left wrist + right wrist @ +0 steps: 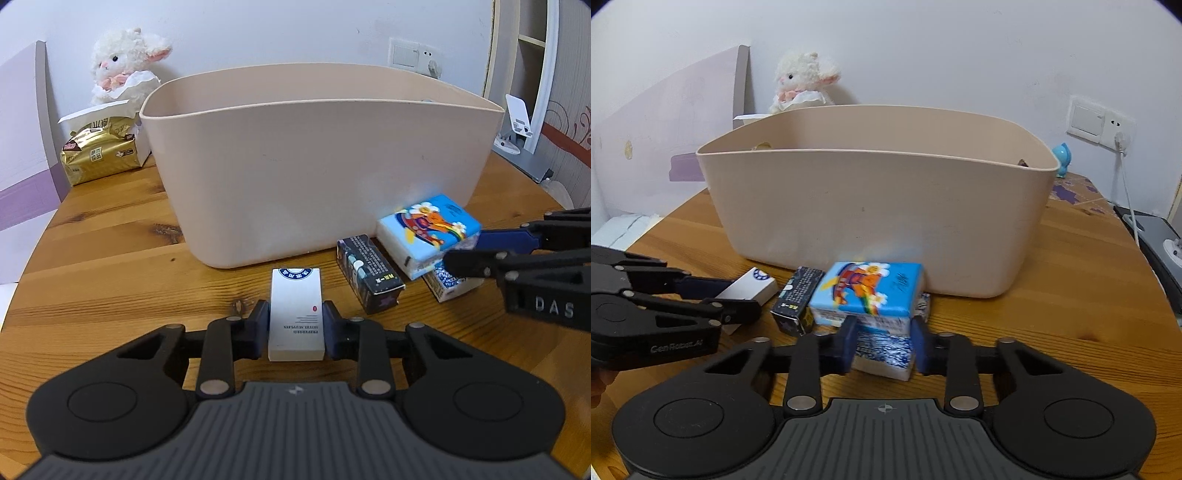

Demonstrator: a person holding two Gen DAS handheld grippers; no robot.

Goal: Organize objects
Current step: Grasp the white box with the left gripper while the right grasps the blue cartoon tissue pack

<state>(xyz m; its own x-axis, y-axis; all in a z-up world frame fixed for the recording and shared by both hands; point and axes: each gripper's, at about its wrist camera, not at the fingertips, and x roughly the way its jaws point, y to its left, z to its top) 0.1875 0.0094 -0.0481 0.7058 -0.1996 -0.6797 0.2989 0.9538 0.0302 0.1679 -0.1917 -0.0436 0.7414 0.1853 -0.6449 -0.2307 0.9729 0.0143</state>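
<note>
A large beige bin (317, 162) stands on the wooden table (110, 258); it also shows in the right wrist view (871, 206). My left gripper (295, 325) is shut on a white box (295, 317) that lies on the table in front of the bin. My right gripper (882, 339) is shut on a blue cartoon tissue pack (871, 288), which sits over a blue-and-white patterned box (882, 354). A dark box (369, 277) lies between the white box and the tissue pack.
A gold tissue pack (101, 153) and a white plush lamb (125, 66) stand at the back left. A phone stand (517, 125) is at the back right. A blue figurine (1062, 158) sits behind the bin near a wall socket (1100, 122).
</note>
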